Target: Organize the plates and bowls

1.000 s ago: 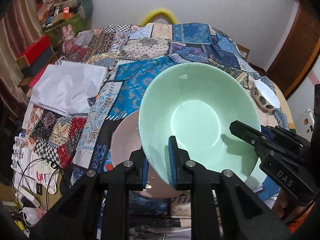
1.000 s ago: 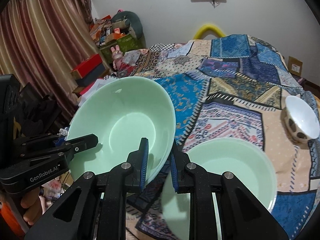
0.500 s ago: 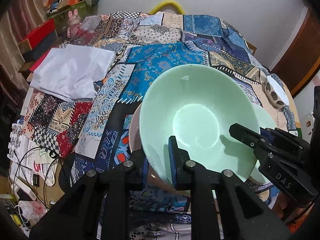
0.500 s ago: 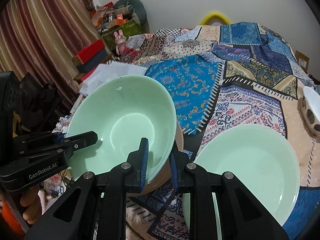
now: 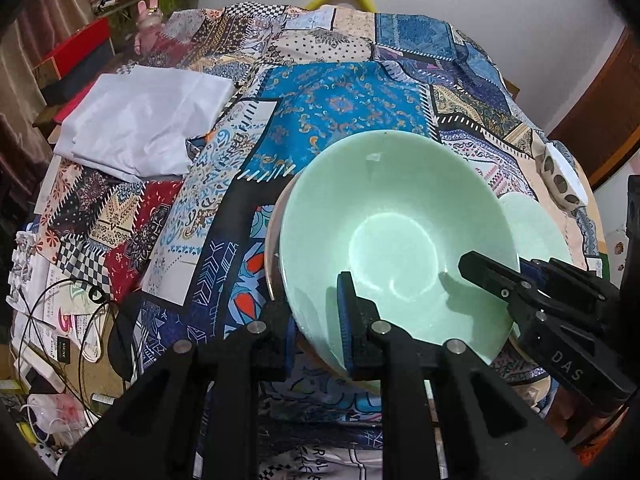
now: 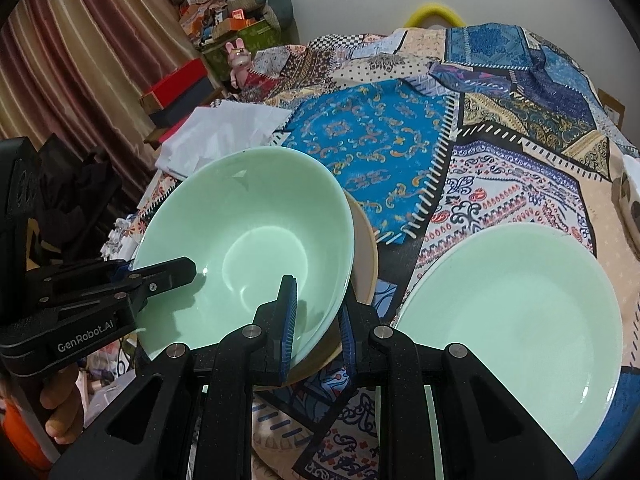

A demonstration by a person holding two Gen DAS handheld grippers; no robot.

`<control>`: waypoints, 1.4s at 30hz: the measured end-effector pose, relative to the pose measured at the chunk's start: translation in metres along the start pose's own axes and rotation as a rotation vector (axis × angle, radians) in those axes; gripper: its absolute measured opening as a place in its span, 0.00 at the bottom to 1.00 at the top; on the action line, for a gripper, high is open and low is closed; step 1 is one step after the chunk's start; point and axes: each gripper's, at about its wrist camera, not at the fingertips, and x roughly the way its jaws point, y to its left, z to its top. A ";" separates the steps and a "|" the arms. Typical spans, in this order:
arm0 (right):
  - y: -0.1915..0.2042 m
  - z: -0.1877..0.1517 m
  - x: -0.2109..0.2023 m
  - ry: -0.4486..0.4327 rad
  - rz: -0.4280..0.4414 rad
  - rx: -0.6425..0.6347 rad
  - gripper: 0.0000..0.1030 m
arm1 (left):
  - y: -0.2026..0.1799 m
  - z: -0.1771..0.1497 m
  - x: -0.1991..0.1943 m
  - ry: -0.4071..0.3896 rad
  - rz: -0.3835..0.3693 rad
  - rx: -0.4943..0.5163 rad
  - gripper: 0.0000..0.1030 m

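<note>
A mint-green bowl (image 5: 392, 240) (image 6: 248, 248) hangs tilted just above a tan plate (image 5: 274, 240) (image 6: 366, 248) on the patchwork-covered table. My left gripper (image 5: 316, 332) is shut on the bowl's near rim; in the right wrist view it (image 6: 160, 276) clamps the bowl's left edge. My right gripper (image 6: 316, 320) is shut on the opposite rim and shows in the left wrist view (image 5: 504, 284) at the bowl's right side. A pale green plate (image 6: 508, 312) (image 5: 532, 228) lies right of the bowl. Most of the tan plate is hidden by the bowl.
A small white bowl with dark spots (image 5: 560, 176) (image 6: 630, 192) sits near the table's right edge. A folded white cloth (image 5: 140, 120) (image 6: 216, 132) lies at the left. Cables and papers (image 5: 60, 320) clutter the floor left of the table; boxes (image 6: 176, 80) stand beyond.
Both grippers have sunk with the green bowl toward the tan plate. The table and the pale green plate look closer now.
</note>
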 end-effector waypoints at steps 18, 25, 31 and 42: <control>-0.001 -0.001 -0.010 -0.015 -0.017 -0.002 0.24 | -0.003 0.004 0.011 -0.007 0.044 0.015 0.17; -0.008 -0.002 -0.009 -0.021 -0.007 0.004 0.25 | -0.005 0.010 0.010 -0.007 0.049 0.017 0.17; -0.010 -0.003 -0.012 -0.034 0.002 0.006 0.25 | -0.011 0.014 0.006 -0.020 0.080 0.054 0.17; -0.015 -0.004 -0.020 -0.051 0.006 0.005 0.25 | -0.020 0.029 -0.017 -0.110 0.122 0.099 0.20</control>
